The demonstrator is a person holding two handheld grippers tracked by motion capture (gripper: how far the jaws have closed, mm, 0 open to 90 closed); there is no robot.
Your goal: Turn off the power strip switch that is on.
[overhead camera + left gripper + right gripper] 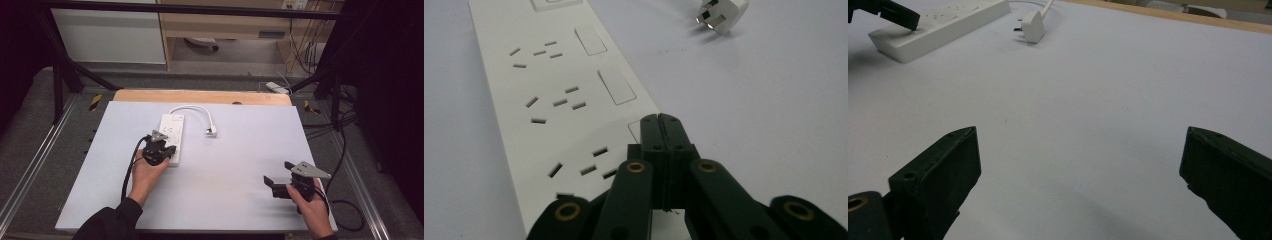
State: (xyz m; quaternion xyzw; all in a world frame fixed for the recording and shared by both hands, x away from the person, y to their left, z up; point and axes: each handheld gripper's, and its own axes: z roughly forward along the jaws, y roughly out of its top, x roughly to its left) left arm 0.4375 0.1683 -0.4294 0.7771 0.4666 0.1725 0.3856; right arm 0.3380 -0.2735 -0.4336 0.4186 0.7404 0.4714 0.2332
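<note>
Power strip (549, 100) under closed left claw (663, 125), plug (722, 12) beyond

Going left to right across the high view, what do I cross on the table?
Left hand-held gripper → white power strip → white plug → right hand-held gripper.

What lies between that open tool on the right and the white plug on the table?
Nothing visible. Bare table stretches from the right tool, its jaws wide apart, to the plug. The power strip sits off to the side, under the left tool.
</note>
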